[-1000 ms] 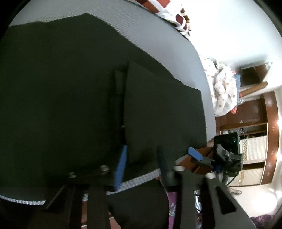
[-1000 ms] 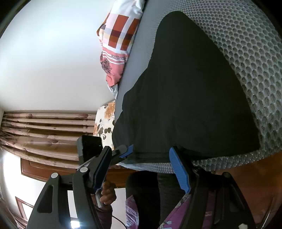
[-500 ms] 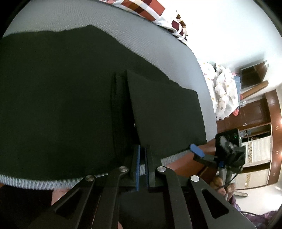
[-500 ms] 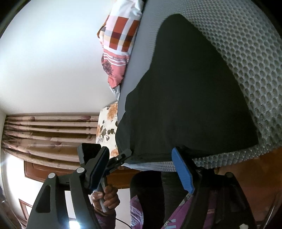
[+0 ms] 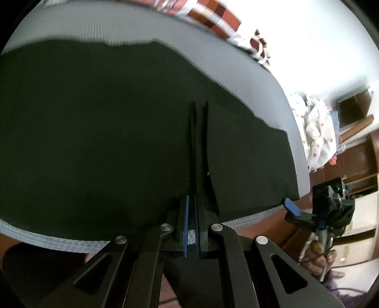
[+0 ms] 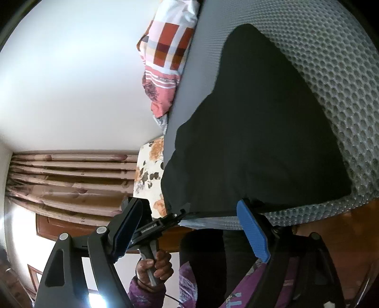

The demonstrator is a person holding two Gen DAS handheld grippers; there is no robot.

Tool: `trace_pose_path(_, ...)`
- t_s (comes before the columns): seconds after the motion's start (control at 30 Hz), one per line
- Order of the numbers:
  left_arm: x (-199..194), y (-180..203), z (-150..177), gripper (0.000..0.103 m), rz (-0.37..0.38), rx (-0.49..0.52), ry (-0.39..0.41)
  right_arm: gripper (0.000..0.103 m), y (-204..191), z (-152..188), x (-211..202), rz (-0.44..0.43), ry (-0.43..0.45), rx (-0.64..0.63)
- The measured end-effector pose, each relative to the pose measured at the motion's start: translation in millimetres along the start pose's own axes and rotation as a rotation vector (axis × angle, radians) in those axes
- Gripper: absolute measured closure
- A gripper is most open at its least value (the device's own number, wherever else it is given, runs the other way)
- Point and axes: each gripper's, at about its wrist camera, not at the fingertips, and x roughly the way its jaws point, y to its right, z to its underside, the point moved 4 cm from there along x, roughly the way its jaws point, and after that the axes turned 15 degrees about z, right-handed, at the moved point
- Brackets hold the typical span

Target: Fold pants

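Observation:
Black pants (image 5: pixel 106 132) lie flat on a grey mesh mattress (image 5: pixel 132 30). My left gripper (image 5: pixel 192 201) is shut on a raised fold of the pants' near edge; the fabric stands up in a thin ridge between the pads. My right gripper (image 6: pixel 189 227) is open and empty, at the mattress's near edge beside the pants (image 6: pixel 255 132). It also shows in the left wrist view (image 5: pixel 292 208), off the pants' right corner. The left gripper shows in the right wrist view (image 6: pixel 182 212), pinching the pants' edge.
A checked pillow (image 5: pixel 213 16) lies at the far side of the mattress, also in the right wrist view (image 6: pixel 165 49). A floral cloth pile (image 5: pixel 317 132) and wooden furniture (image 5: pixel 355 165) stand at the right. Curtains (image 6: pixel 71 180) hang at the left.
My left gripper went from open to shut on the pants' near edge, pinching up a fold. My right gripper stayed open and barely moved.

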Motion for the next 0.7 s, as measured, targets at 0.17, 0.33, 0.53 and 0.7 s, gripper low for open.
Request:
trace_pose_path(0.17, -43, -6, -4, 0.063, 0.009, -0.019, 0.116, 0.022, -28, 2, 10, -0.014, -0.017, -0.079)
trace_pose_path(0.33, -103, -52, -6, 0.042, -0.078, -0.115, 0.263, 0.022, -67, 2, 47, 0.08, -0.03, -0.229)
trace_pose_path(0.53, -179, -126, 4, 0.042, -0.18, -0.243, 0.416, 0.022, -102, 14, 104, 0.222, -0.064, -0.434)
trace_pose_path(0.7, -215, -174, 8, 0.042, -0.247, -0.28, 0.444, 0.023, -102, 21, 141, 0.346, -0.122, -0.529)
